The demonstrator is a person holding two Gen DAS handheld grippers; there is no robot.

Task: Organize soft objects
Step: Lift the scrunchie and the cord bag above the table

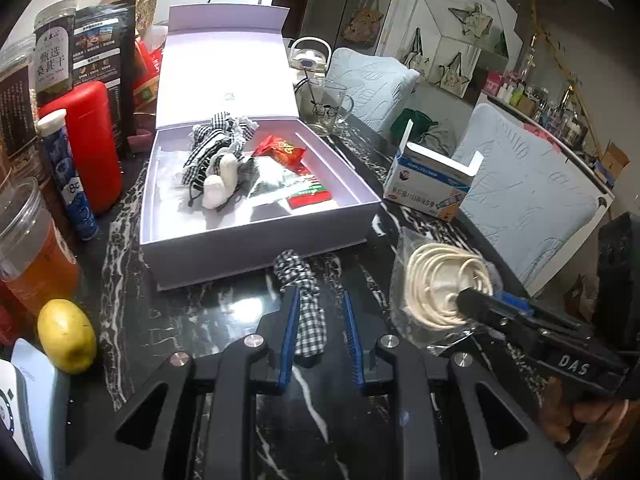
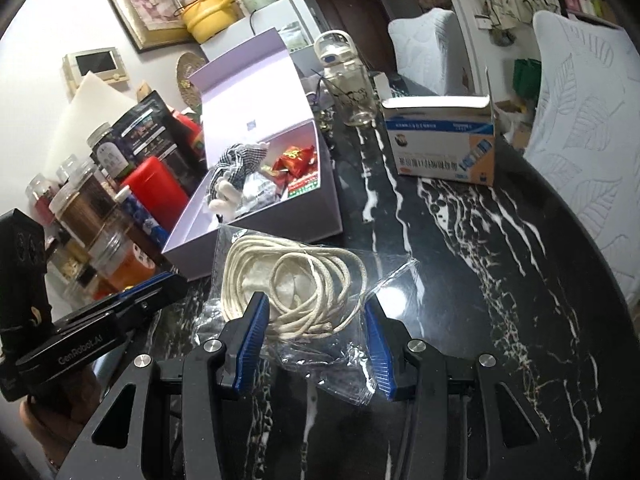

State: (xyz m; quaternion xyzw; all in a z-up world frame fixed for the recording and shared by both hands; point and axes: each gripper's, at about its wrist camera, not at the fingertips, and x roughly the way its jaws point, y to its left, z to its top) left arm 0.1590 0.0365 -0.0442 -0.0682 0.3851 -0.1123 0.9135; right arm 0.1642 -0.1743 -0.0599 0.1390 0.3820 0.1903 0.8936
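A black-and-white checked fabric band [image 1: 305, 312] sticks up between the blue pads of my left gripper [image 1: 320, 296], which is shut on it just in front of the open lilac box [image 1: 256, 248]. The box holds more checked fabric with white pompoms [image 1: 218, 160] and red snack packets [image 1: 282, 150]. My right gripper [image 2: 314, 308] is shut on a clear plastic bag of coiled cream rope [image 2: 292, 280], right of the box's near corner [image 2: 280, 224]. The left wrist view shows that bag [image 1: 436, 280] on the right gripper [image 1: 468, 298].
Left of the box stand a red bottle [image 1: 94, 144], a blue tube [image 1: 68, 176], a cup of orange drink [image 1: 36, 252] and a lemon [image 1: 66, 334]. A glass mug [image 1: 326, 106] and an open blue-and-white carton [image 2: 440, 140] sit behind. Padded chairs [image 2: 592, 120] edge the dark marble table [image 2: 480, 280].
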